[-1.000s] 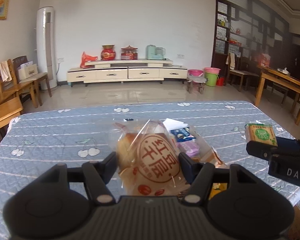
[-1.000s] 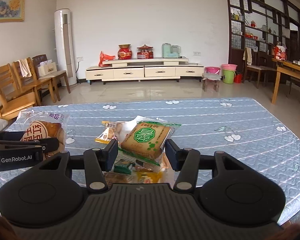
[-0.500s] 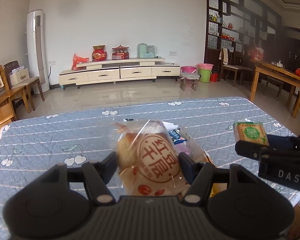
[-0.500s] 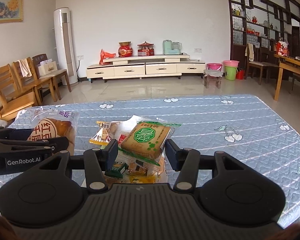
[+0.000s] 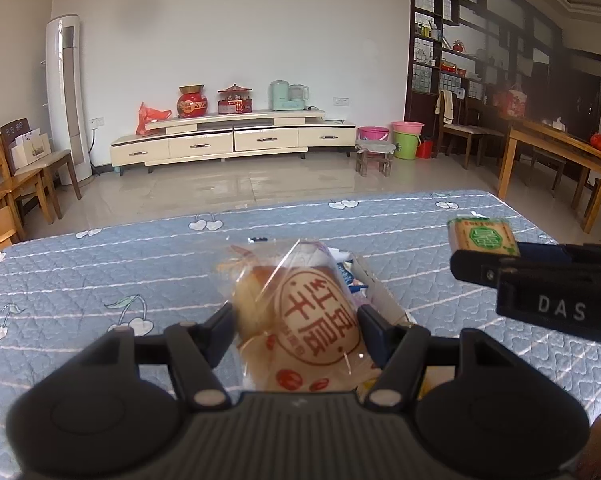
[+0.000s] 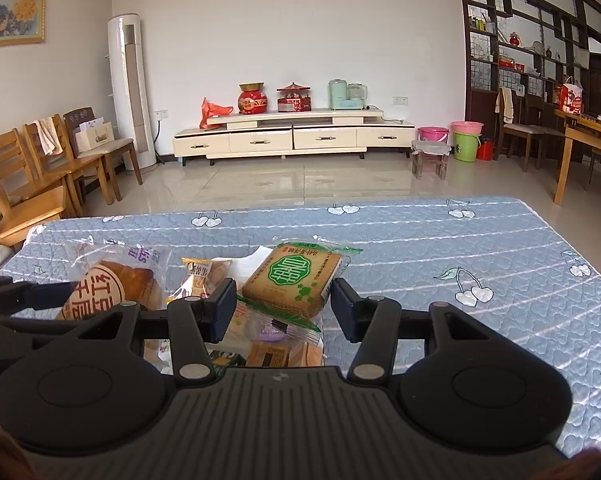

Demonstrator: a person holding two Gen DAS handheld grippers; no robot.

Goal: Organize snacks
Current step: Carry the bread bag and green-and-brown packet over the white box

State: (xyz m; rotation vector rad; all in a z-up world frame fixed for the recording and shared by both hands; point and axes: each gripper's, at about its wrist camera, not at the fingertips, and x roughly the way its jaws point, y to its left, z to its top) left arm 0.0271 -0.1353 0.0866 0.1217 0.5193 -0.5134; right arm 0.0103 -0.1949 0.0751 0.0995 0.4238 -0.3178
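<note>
**Both tongs hold wrapped snacks above the quilted worktop**

The left tongs (image 5: 296,326) are clamped on a clear-wrapped bread bun (image 5: 300,320) printed with red characters, raised over the blue cherry-print worktop (image 5: 100,280). The right tongs (image 6: 284,304) grip a green-labelled biscuit pack (image 6: 296,282) by its sides. In the left wrist view that pack (image 5: 482,236) sits at 3 o'clock from the bun, well apart. In the right wrist view the bun (image 6: 112,284) lies at 9 o'clock, and a pile of small snack packets (image 6: 204,272) rests on the worktop between and below them.
</note>
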